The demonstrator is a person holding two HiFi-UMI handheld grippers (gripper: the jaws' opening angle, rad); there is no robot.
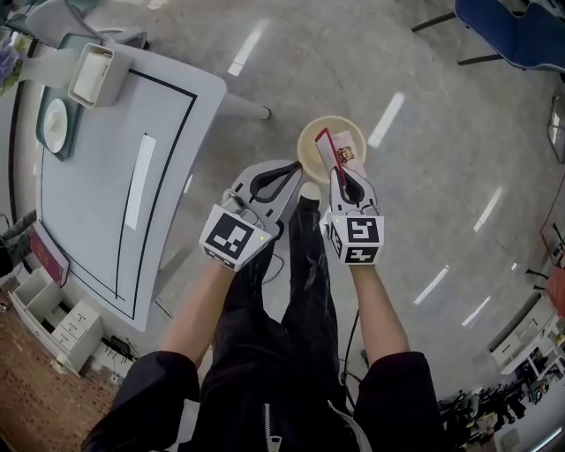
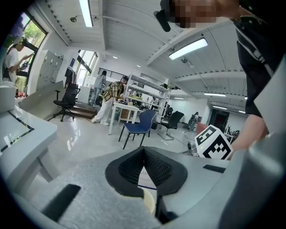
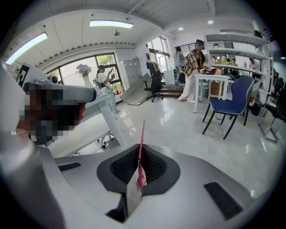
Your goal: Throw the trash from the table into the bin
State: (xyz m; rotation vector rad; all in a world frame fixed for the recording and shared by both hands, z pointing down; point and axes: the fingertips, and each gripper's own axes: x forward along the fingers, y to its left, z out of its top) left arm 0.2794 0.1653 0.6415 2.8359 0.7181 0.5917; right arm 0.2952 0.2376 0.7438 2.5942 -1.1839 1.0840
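Observation:
The round cream bin (image 1: 314, 157) stands on the floor in front of my feet. My right gripper (image 1: 339, 174) is shut on a red and white wrapper (image 1: 333, 150), which sticks out over the bin's mouth. In the right gripper view the wrapper (image 3: 142, 134) stands edge-on between the pads of that gripper (image 3: 141, 151). My left gripper (image 1: 295, 168) hangs beside the bin's near left rim, jaws meeting at the tips. In the left gripper view its tips (image 2: 144, 150) touch, and only a bit of white and cream shows through the gap behind them.
A white table (image 1: 88, 203) with a black border line stands at the left, bearing a white container (image 1: 93, 75) and a teal tray (image 1: 55, 128). A drawer unit (image 1: 53, 322) sits below it. A blue chair (image 1: 521, 26) is at the far right. People stand in the background (image 2: 109, 100).

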